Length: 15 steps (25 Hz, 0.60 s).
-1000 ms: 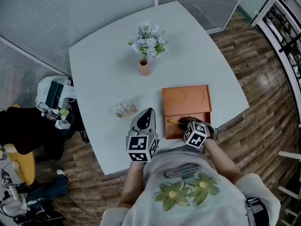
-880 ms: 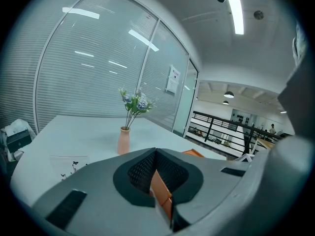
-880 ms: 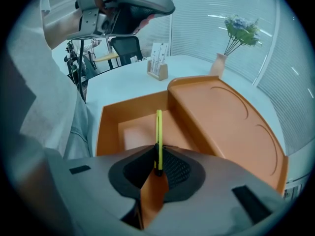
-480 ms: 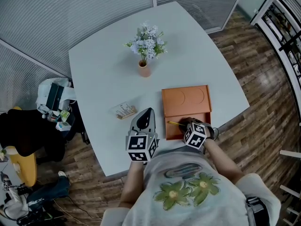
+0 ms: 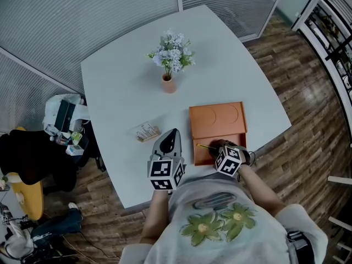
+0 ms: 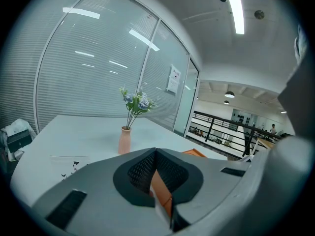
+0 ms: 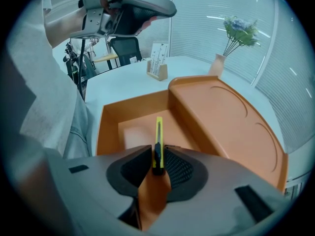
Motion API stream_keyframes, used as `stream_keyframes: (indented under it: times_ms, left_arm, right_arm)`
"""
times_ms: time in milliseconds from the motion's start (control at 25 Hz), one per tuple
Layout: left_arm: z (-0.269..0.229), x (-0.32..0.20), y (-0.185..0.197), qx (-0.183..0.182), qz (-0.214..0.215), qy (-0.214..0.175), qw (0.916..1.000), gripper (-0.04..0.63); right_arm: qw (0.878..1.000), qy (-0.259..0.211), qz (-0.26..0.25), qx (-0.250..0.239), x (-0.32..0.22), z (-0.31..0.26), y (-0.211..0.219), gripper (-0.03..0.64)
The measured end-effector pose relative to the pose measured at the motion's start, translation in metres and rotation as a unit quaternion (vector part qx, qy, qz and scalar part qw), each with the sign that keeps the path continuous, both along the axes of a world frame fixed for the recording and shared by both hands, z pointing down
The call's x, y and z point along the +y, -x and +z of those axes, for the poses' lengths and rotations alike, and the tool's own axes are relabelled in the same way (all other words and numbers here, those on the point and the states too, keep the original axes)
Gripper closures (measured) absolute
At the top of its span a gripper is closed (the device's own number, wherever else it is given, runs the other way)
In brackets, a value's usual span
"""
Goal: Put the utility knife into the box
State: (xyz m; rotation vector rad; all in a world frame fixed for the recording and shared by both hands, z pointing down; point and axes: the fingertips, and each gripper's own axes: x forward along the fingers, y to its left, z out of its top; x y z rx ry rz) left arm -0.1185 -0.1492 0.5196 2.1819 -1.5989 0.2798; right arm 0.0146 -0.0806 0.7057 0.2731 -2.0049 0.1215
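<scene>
The yellow utility knife sticks out forward from my right gripper, whose jaws are shut on its rear end. It hangs over the open compartment of the orange box, close above the bottom; whether it touches I cannot tell. In the head view the right gripper is at the box's near edge, with the knife pointing left. My left gripper rests on the table just left of the box. In its own view the left gripper has its jaws together with nothing held.
The box's raised lid part lies on the far side of the compartment. A small card holder stands left of the box. Further back is a pink vase of flowers. The table edge runs close to the person's body.
</scene>
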Motion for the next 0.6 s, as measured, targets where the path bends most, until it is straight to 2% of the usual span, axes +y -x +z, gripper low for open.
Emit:
stream_keyframes:
  times_ms: [320,600]
  left_arm:
    - [-0.003,0.003,-0.001,0.000,0.000,-0.002,1.0000,0.595]
    - [-0.004,0.005,-0.001,0.000,0.002,-0.005,1.0000,0.594]
  right_arm:
    - [1.000,-0.012,0.008,-0.013,-0.002,-0.012,0.002,0.526]
    - [0.995,-0.026,0.051,-0.078,-0.011,-0.047,0.010,0.526]
